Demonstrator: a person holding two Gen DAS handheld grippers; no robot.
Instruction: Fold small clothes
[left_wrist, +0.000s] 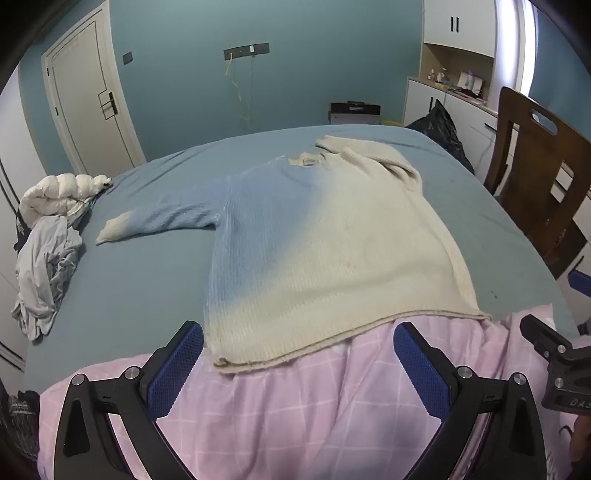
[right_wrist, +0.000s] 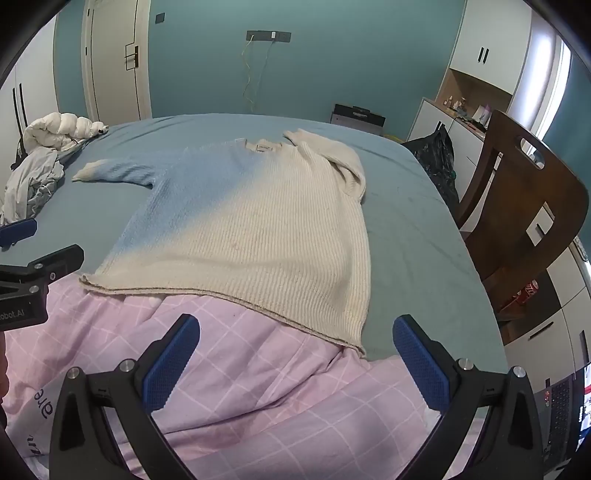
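A knitted sweater (left_wrist: 325, 240) (right_wrist: 258, 221), light blue fading to cream, lies flat on the blue bed sheet (left_wrist: 140, 288) (right_wrist: 413, 236). Its left sleeve (left_wrist: 159, 218) (right_wrist: 114, 171) stretches out sideways; the right sleeve (left_wrist: 373, 155) (right_wrist: 332, 155) is folded in over the body. The hem (left_wrist: 351, 328) (right_wrist: 229, 295) overlaps a pink checked quilt (left_wrist: 295, 413) (right_wrist: 277, 387). My left gripper (left_wrist: 299, 343) hovers open just short of the hem's left part. My right gripper (right_wrist: 295, 332) stands open near the hem's right corner. Nothing is between either pair of fingers.
A heap of grey and white clothes (left_wrist: 48, 236) (right_wrist: 40, 162) lies at the bed's left edge. A wooden chair (left_wrist: 535, 177) (right_wrist: 517, 206) and a black bag (left_wrist: 439, 129) (right_wrist: 436, 158) stand at the right side. White cabinets (left_wrist: 454, 107) line the right wall.
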